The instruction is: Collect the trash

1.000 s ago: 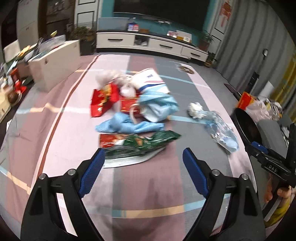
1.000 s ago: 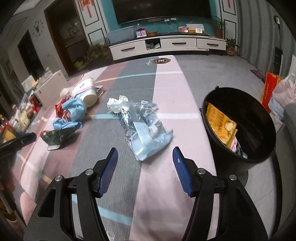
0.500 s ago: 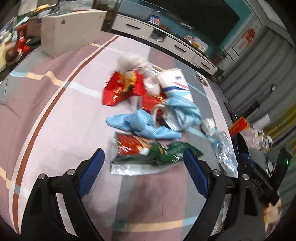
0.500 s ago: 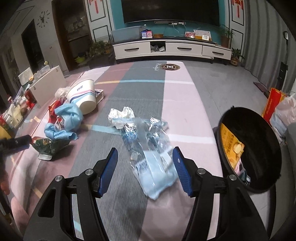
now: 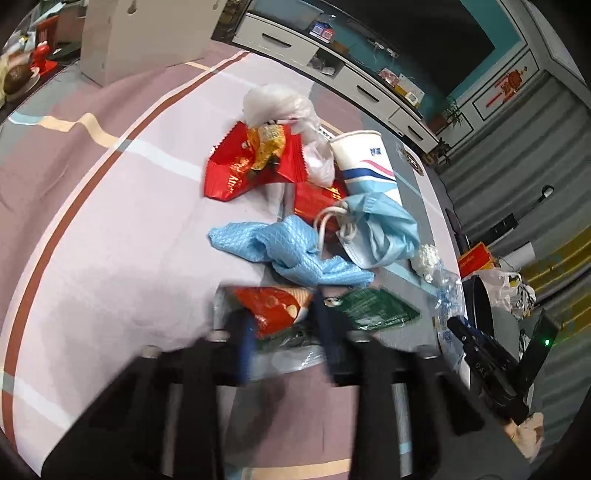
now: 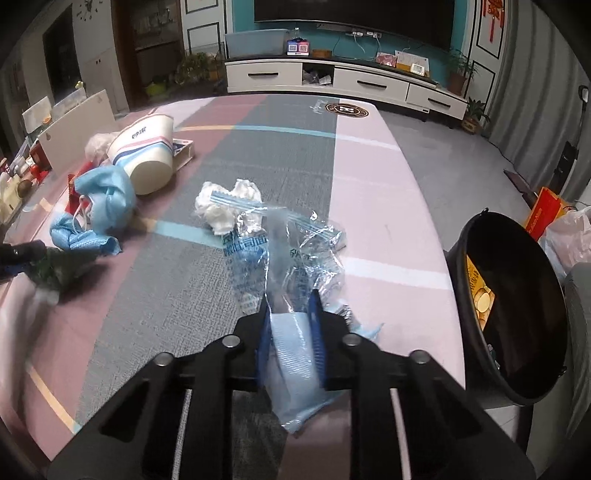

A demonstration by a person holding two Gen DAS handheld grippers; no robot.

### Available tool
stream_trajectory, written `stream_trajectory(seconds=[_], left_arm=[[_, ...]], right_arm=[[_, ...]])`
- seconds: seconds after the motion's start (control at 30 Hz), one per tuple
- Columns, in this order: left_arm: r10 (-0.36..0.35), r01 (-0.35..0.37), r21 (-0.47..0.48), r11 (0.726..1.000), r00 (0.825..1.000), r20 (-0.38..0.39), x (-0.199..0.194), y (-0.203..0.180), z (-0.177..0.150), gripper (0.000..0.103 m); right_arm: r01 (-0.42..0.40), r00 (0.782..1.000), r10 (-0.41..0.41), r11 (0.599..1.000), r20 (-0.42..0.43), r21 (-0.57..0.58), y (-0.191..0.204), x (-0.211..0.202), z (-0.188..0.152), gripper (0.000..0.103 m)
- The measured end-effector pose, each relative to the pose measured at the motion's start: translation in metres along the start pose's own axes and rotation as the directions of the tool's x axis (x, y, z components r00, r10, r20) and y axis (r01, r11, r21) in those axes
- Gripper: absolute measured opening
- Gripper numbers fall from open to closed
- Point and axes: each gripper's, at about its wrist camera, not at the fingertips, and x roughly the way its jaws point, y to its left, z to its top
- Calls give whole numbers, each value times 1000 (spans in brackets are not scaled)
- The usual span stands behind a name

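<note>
Trash lies on a striped mat. My left gripper (image 5: 284, 339) is blurred, its jaws closed in around a red and green snack wrapper (image 5: 291, 314). Beyond it lie a blue cloth (image 5: 291, 251), a blue face mask (image 5: 380, 229), a paper cup (image 5: 365, 162), a red wrapper (image 5: 251, 162) and a white plastic bag (image 5: 280, 103). My right gripper (image 6: 291, 332) is shut on a clear blue-printed plastic bag (image 6: 284, 258) with a light blue pack (image 6: 291, 354) between the jaws. A crumpled white tissue (image 6: 225, 203) lies behind the bag. A black bin (image 6: 517, 306) stands to the right.
A white box (image 5: 147, 33) stands at the mat's far left. A white TV cabinet (image 6: 343, 81) runs along the back wall. An orange box (image 6: 546, 214) and plastic bags (image 6: 572, 236) sit behind the bin. The bin holds yellow packaging (image 6: 480, 291).
Both grippers have moved forward and down and gone from wide open to closed, the left around the snack wrapper, the right onto the clear plastic bag.
</note>
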Motion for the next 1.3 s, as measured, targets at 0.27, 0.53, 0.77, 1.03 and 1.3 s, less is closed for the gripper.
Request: stream_trajectory(seconds=[0.27,0.53,0.77,1.03,1.3], left_arm=[[-2,2,42,999,1000,10,-16,-7,-13,10],[-44,37,130,991,998,51,-54,-34,-26,10],[-83,68,206,976,994,68,-71,-68,-31,10],[-87,65,286,956,994,63,-70,-107,-38,10],[-105,80,361,929,993,48,-64,-144,-43,10]], right_arm=[[-30,1000,29,999,8,34,-4,-16,-7,12],[-84,994,75,990,84,109,-16,-62,-27,12],[-126,983,101,978,153,168,-30,-95,-36,12],[-140,973,91,963,212,229,-53,-121,-42,12],[-118,970,45,947,238,300,-84,-130,-55,12]])
